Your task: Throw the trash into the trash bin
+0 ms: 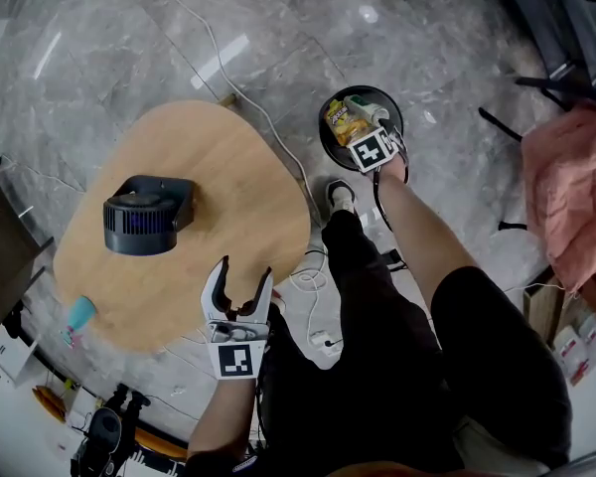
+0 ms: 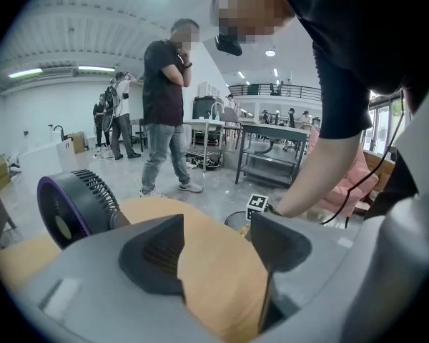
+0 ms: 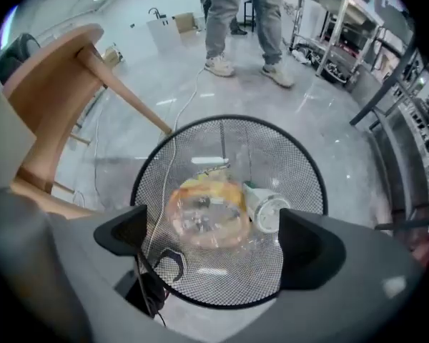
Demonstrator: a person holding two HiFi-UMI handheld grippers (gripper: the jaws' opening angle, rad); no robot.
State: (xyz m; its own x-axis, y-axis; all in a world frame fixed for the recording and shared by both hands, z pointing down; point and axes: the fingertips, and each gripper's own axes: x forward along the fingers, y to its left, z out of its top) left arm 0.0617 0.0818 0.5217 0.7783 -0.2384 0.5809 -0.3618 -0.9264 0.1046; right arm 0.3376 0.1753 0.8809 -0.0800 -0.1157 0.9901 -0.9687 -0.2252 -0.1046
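My right gripper hangs spread and empty over the mesh trash bin, upper centre of the head view, its yellow wrapper and apparent cup already inside; best lifted straight clear, left gripper idle, jaws apart.

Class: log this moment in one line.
right claw open over trash bin | left claw open by table | trash binned

The trash bin is black mesh; the wrapper inside is yellow-orange. The table is tan wood, its fan navy. The floor is grey-veined. The cloth at three o'clock is pink.
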